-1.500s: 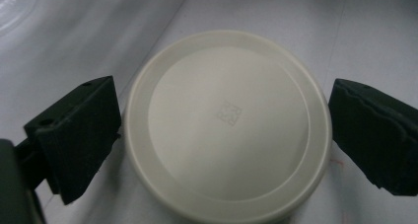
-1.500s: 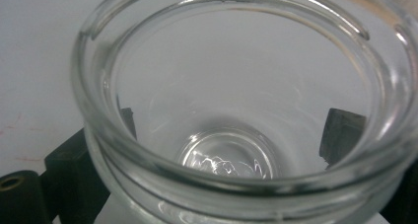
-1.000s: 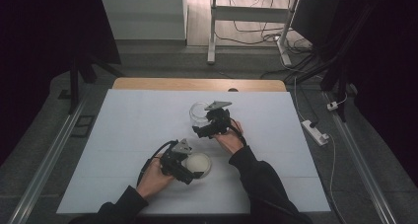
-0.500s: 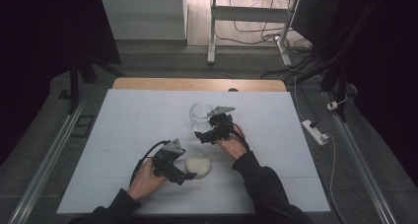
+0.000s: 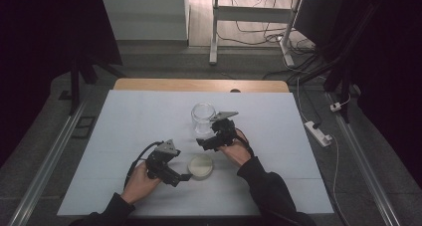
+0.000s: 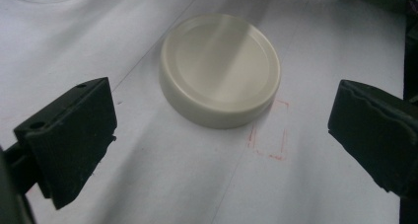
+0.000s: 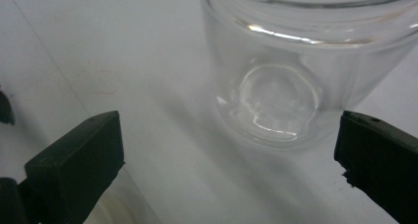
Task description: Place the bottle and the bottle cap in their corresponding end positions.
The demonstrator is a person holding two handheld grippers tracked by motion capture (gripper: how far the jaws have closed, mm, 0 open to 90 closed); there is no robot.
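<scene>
White covering lay over the table [image 5: 124, 136], with dark floor and cables beyond its far edge. At the near middle a cream lid [image 5: 200, 167] lay flat on the sheet, and at its twelve o'clock, a little way off, a clear glass jar [image 5: 203, 118] stood upright and open. The left gripper [image 5: 185, 176] sat at the lid's nine o'clock, jaws spread wide, the lid lying free just ahead of them. The right gripper [image 5: 201, 143] hovered at the jar's six o'clock, jaws also wide apart, clasping nothing, the jar just ahead of them.
</scene>
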